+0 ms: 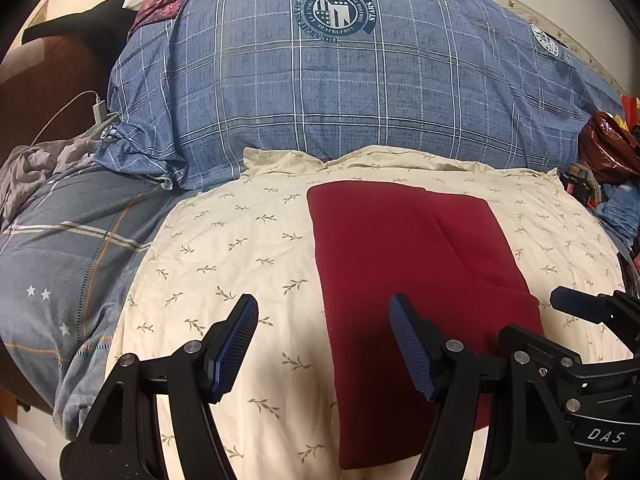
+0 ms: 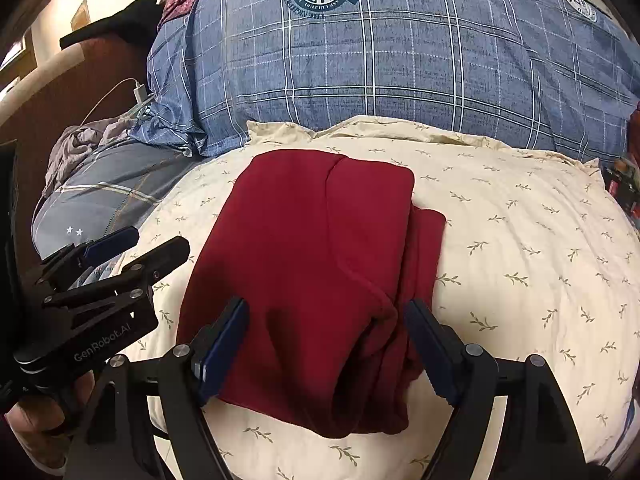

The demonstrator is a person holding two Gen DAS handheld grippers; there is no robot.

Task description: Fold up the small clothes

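A dark red garment (image 1: 404, 280) lies folded into a long strip on a cream leaf-print cushion (image 1: 224, 248). It also shows in the right wrist view (image 2: 312, 264), with a folded layer on top and a bunched near end. My left gripper (image 1: 324, 344) is open and empty, hovering over the garment's near left edge. My right gripper (image 2: 326, 344) is open above the garment's near end, jaws either side of the bunched fold, holding nothing. The left gripper also shows at the left of the right wrist view (image 2: 138, 244).
A big blue plaid duvet (image 1: 360, 88) is heaped behind the cushion. A grey-blue sheet (image 1: 68, 264) lies to the left, with a white charger and cable (image 1: 98, 110). A red bag (image 1: 608, 144) and clutter sit at the right edge.
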